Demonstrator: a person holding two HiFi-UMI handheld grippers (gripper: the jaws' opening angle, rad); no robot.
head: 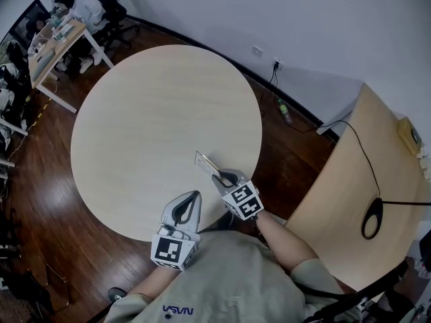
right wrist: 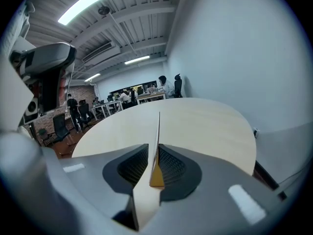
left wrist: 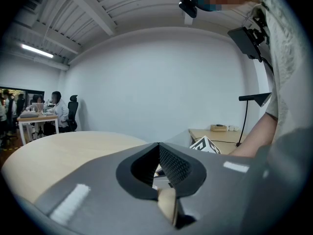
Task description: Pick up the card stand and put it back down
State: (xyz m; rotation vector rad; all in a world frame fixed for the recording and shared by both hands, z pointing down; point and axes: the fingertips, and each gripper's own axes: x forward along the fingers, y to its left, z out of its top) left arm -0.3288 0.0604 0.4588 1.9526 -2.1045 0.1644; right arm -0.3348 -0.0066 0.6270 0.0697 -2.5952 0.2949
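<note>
The card stand (head: 205, 162) is a thin pale upright panel on the round light-wood table (head: 155, 106), near its front right edge. My right gripper (head: 219, 177) reaches to it from the near side. In the right gripper view the card stand (right wrist: 157, 129) stands edge-on between the two jaws of the right gripper (right wrist: 157, 150), with a narrow gap beside it, so the jaws are open around it. My left gripper (head: 195, 195) hovers at the table's near edge, left of the stand, shut and empty. Its tips (left wrist: 159, 145) meet in the left gripper view.
A second wooden table (head: 337, 180) stands close on the right, carrying a black cable and a black oval object (head: 372, 219). A desk (head: 57, 42) with a seated person is at the far left. A bottle (head: 284, 111) lies on the dark wood floor by the wall.
</note>
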